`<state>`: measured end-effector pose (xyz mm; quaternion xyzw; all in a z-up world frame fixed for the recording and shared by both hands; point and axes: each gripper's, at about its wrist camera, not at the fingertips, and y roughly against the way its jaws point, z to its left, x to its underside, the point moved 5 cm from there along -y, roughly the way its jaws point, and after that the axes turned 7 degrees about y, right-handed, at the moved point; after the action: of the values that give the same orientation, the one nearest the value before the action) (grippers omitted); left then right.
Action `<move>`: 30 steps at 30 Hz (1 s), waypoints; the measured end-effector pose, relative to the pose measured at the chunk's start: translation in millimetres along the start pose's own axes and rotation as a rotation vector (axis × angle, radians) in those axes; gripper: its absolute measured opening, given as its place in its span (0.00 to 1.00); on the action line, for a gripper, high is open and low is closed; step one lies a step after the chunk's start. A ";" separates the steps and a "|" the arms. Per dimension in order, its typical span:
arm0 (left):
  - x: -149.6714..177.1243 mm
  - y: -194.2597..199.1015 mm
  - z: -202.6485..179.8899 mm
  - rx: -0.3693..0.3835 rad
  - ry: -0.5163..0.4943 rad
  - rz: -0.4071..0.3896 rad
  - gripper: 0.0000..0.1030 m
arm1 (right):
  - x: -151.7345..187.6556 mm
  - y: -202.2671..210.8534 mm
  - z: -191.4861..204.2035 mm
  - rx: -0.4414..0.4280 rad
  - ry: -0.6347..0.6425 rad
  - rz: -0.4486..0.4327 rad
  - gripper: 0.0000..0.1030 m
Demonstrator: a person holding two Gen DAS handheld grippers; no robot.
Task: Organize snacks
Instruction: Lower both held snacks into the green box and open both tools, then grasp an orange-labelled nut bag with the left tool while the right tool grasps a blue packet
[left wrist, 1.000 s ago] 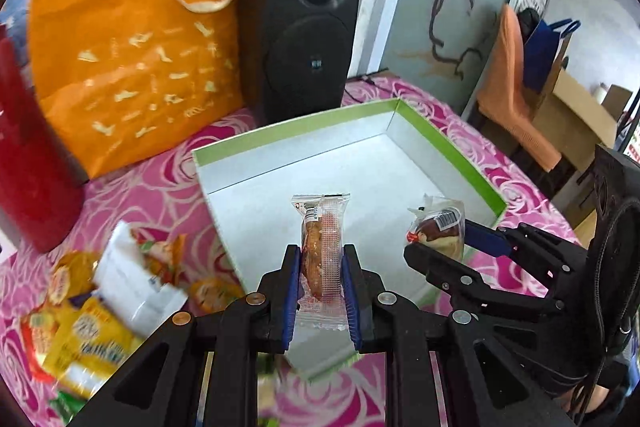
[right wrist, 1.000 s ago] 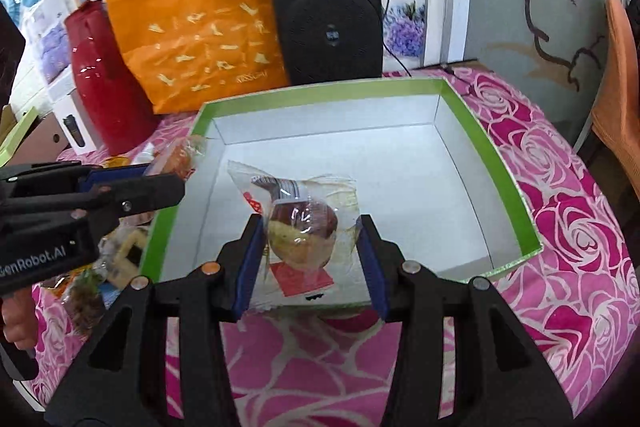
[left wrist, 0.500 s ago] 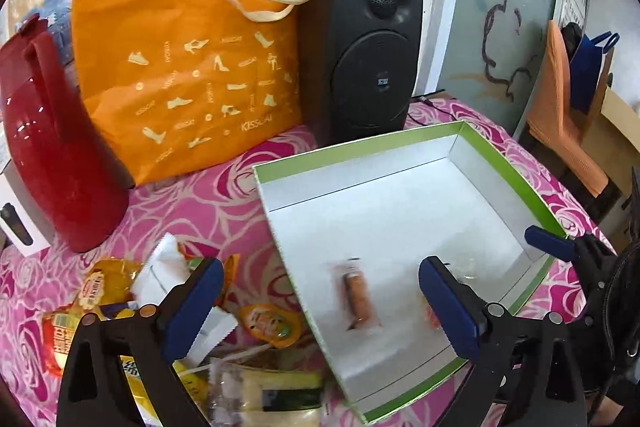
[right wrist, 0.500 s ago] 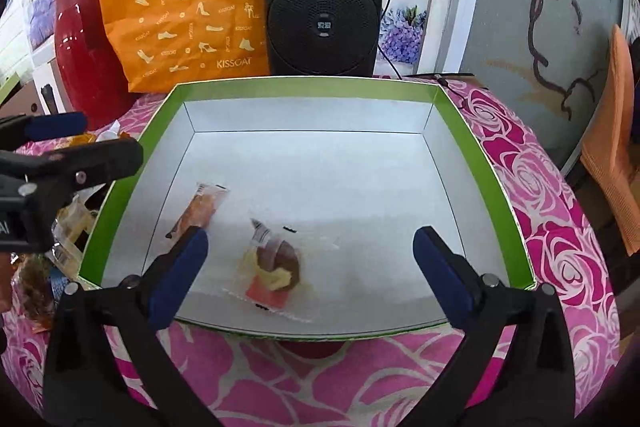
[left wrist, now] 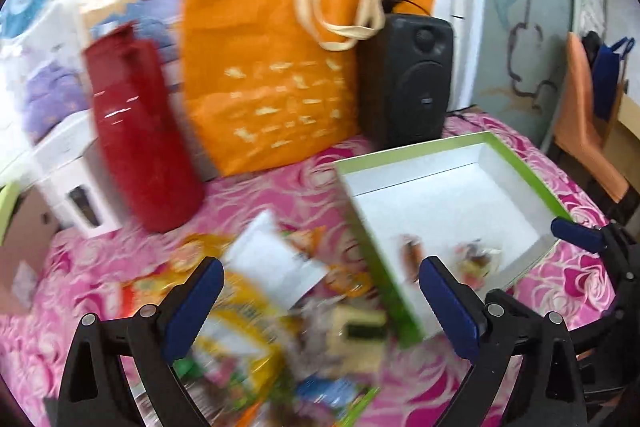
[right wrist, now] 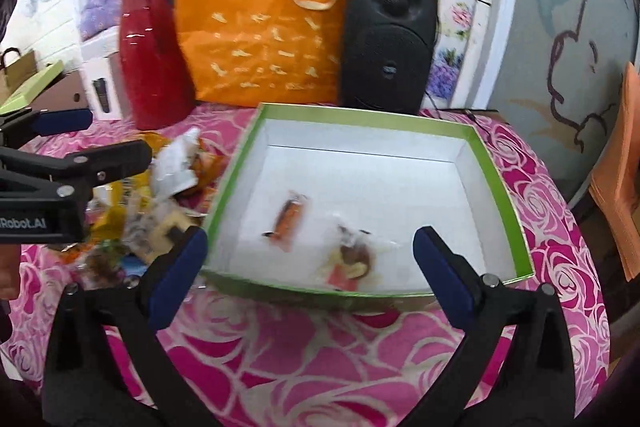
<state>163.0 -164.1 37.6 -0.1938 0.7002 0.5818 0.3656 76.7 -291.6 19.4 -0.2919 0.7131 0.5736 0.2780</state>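
Box (right wrist: 496, 183): card, matt white inside, green rim.
Two snack packets, one long (right wrist: 291, 215), one rounded (right wrist: 352, 259): clear glossy film.
Loose snack pile (left wrist: 256, 307): shiny plastic wrappers, one matt white paper-like pack; blurred.
Counter cover (right wrist: 320, 355): pink rose-print cloth, smooth.
Tote bag (right wrist: 256, 27): orange woven-look fabric, matt, cream cloth handles.
Jug (right wrist: 152, 55): red plastic, glossy.
Speaker (right wrist: 386, 47): black matt plastic.
Left gripper (left wrist: 320, 301) and right gripper (right wrist: 310, 267): black matt plastic with blue pads on the wide-apart jaws, metal-look rivets.

Rose-patterned pink tablecloth (right wrist: 328, 355); cartoon-painted grey wall (right wrist: 560, 27) behind.
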 end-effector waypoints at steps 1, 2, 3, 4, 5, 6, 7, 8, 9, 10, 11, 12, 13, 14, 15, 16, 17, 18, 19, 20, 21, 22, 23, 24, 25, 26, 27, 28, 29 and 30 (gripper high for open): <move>5.2 6.6 9.2 -0.013 0.013 0.001 0.97 | -0.4 3.5 7.5 -0.014 0.006 -0.006 0.99; 10.7 12.7 18.1 -0.025 0.026 0.004 0.97 | -0.6 6.9 16.7 -0.032 0.015 -0.015 0.99; 17.1 19.2 27.9 -0.032 0.042 0.007 0.97 | 0.7 8.7 28.4 -0.056 0.022 -0.014 0.99; 24.9 26.4 40.2 -0.035 0.064 0.006 0.97 | 2.4 9.0 37.7 -0.075 0.029 -0.009 0.99; 34.1 32.9 53.7 -0.044 0.086 0.008 0.97 | 5.1 8.8 50.1 -0.102 0.041 -0.003 0.99; 41.5 36.7 65.3 -0.060 0.102 0.013 0.97 | 8.0 7.6 61.6 -0.127 0.052 0.004 0.99; 52.5 40.5 79.5 -0.092 0.116 0.023 0.97 | 11.6 5.3 74.4 -0.160 0.065 0.016 0.99; 60.2 42.7 89.9 -0.114 0.124 0.031 0.97 | 15.8 2.5 88.2 -0.193 0.079 0.030 0.99; 67.9 44.7 99.6 -0.126 0.133 0.038 0.97 | 19.9 -0.1 98.8 -0.221 0.089 0.043 0.99; 78.2 47.3 111.9 -0.127 0.149 0.049 0.97 | 23.8 -3.1 110.4 -0.251 0.101 0.056 0.99; 85.1 48.6 119.5 -0.124 0.163 0.060 0.97 | 28.3 -6.3 123.2 -0.285 0.115 0.074 0.99; 92.3 49.9 126.4 -0.120 0.175 0.070 0.97 | 33.1 -10.5 136.7 -0.316 0.130 0.093 0.99; 101.6 50.9 133.9 -0.117 0.189 0.083 0.97 | 36.2 -13.5 145.1 -0.332 0.142 0.106 0.99; 107.8 51.6 138.8 -0.116 0.196 0.090 0.97 | 40.3 -18.8 154.7 -0.343 0.160 0.122 0.99; 113.4 52.2 141.6 -0.114 0.200 0.099 0.97 | 43.2 -23.2 158.3 -0.342 0.168 0.135 0.97; 119.9 52.5 144.9 -0.111 0.206 0.110 0.97 | 45.5 -27.8 159.9 -0.328 0.167 0.146 0.92; 123.9 53.4 147.7 -0.106 0.211 0.118 0.97 | 46.6 -32.5 159.8 -0.311 0.151 0.159 0.74; 127.6 54.9 148.6 -0.096 0.218 0.124 0.97 | 45.9 -36.8 156.6 -0.305 0.126 0.168 0.56; 130.5 55.6 148.4 -0.083 0.228 0.128 0.97 | 45.6 -40.5 151.7 -0.304 0.087 0.176 0.51; 132.0 56.0 147.1 -0.067 0.237 0.130 0.97 | 45.2 -43.1 146.6 -0.305 0.056 0.180 0.50; 132.7 56.1 145.8 -0.055 0.242 0.130 0.96 | 45.1 -45.7 140.8 -0.302 0.029 0.181 0.50; 133.9 57.3 142.1 -0.036 0.248 0.129 0.95 | 45.4 -48.3 137.2 -0.293 0.017 0.184 0.50; 133.5 56.4 137.8 -0.020 0.254 0.131 0.94 | 46.0 -51.0 135.9 -0.281 0.019 0.189 0.50; 132.6 54.7 133.4 0.000 0.260 0.135 0.93 | 46.7 -55.2 134.8 -0.269 0.026 0.193 0.50; 132.4 51.8 124.0 0.036 0.266 0.144 0.92 | 48.8 -58.9 134.4 -0.259 0.031 0.195 0.50; 132.0 48.8 117.3 0.055 0.271 0.152 0.91 | 53.0 -66.4 134.4 -0.243 0.035 0.213 0.45; 131.4 44.4 110.2 0.069 0.275 0.162 0.87 | 56.8 -70.1 135.0 -0.247 0.028 0.234 0.33; 131.7 39.4 102.7 0.080 0.273 0.174 0.81 | 60.6 -67.8 134.2 -0.271 0.009 0.230 0.32; 132.1 33.6 94.9 0.088 0.265 0.184 0.77 | 62.1 -61.8 133.0 -0.283 0.007 0.228 0.29; 132.7 28.3 89.1 0.089 0.262 0.194 0.72 | 63.5 -56.5 132.3 -0.291 0.010 0.229 0.12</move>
<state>81.6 -51.4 -46.2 -0.1831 0.7822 0.5527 0.2217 83.5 -177.8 -88.9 -0.2487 0.6527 0.6971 0.1620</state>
